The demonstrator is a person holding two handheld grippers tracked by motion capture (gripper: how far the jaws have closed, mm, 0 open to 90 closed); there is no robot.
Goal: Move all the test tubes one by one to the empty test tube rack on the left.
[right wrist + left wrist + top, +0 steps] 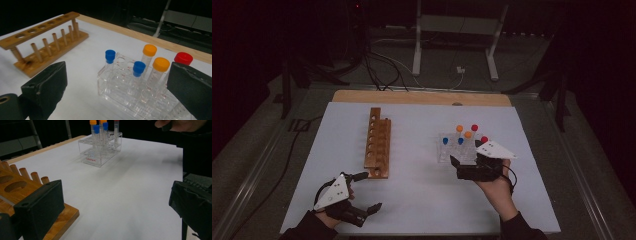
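Where tubes (139, 72) stand, wooden rack (42, 45) apart.

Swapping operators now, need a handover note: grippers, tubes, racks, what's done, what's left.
Left gripper: open, holding nothing, at the near end of the wooden rack.
Right gripper: open, holding nothing, at the near side of the clear rack.
Tubes: two blue-capped, two orange-capped and two red-capped stand in the clear rack.
Done: nothing moved; the wooden rack's holes are bare.
Left, likely: grip a tube with the right gripper and carry it to the wooden rack, then the others.
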